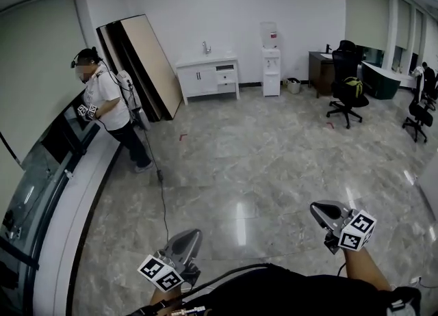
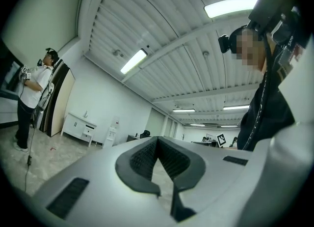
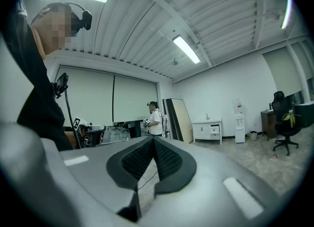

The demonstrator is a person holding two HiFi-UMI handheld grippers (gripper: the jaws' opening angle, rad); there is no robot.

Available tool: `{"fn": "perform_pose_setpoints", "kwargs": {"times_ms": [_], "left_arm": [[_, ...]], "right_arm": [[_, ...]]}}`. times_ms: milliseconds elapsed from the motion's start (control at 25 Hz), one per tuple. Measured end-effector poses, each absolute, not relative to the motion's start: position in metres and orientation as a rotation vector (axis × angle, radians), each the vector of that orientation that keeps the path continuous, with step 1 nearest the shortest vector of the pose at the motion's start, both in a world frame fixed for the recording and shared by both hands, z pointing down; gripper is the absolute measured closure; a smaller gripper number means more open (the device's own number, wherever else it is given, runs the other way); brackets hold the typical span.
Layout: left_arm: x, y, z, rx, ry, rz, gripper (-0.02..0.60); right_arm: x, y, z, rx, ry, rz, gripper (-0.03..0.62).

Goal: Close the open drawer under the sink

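A wide office with a pale marble floor, seen from head height looking down. The sink cabinet [image 1: 205, 76] stands against the far wall at the upper centre of the head view, well apart from both grippers. Its drawer [image 1: 225, 75], on the cabinet's right side, juts out from the front, so it appears open and the task not yet done.

The left gripper [image 1: 194, 234] sits at the lower left and the right gripper [image 1: 320, 208] at the lower right, both close to the wearer's dark-sleeved body and aimed out across the floor. They are probably carried this way because the cabinet is out of reach. In each gripper view the dark ribbed pads [image 2: 144, 156] meet at their tips with nothing between them. Closed jaws would suit pushing a drawer front, which needs no grasp.

A water dispenser [image 1: 271, 68] stands just right of the cabinet. Tall boards [image 1: 140, 61] lean on the wall to its left. Another person [image 1: 106, 102] stands at the far left.

No brand or wording can be read. Each marker cube [image 1: 159, 272] carries black-and-white square patterns. A red patch on the dispenser is too small to read.
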State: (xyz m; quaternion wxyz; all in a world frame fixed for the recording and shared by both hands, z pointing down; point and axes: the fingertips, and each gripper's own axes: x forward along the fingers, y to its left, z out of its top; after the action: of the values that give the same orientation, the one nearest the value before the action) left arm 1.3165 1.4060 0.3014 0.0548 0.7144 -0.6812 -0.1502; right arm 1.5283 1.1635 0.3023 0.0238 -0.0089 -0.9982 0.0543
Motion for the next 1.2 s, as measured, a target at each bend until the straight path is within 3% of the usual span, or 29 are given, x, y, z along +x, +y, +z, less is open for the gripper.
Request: {"fn": "perform_pose_setpoints", "kwargs": {"times_ms": [280, 640, 1200], "left_arm": [[1.272, 1.369, 0.299, 2.104, -2.161, -0.444, 0.581], [1.244, 1.244, 0.279, 2.047, -2.279, -0.454, 0.581], [1.212, 1.063, 0.277, 2.107, -2.166, -0.381, 0.581]], "right_arm": [[1.461, 1.111, 0.303, -0.157, -3.094, 0.149, 0.594], [1.411, 0.964, 0.287, -0.261, -3.103, 0.041, 0.594], [1.389, 0.794, 0.300, -0.124, -3.090, 0.117, 0.594]]}}
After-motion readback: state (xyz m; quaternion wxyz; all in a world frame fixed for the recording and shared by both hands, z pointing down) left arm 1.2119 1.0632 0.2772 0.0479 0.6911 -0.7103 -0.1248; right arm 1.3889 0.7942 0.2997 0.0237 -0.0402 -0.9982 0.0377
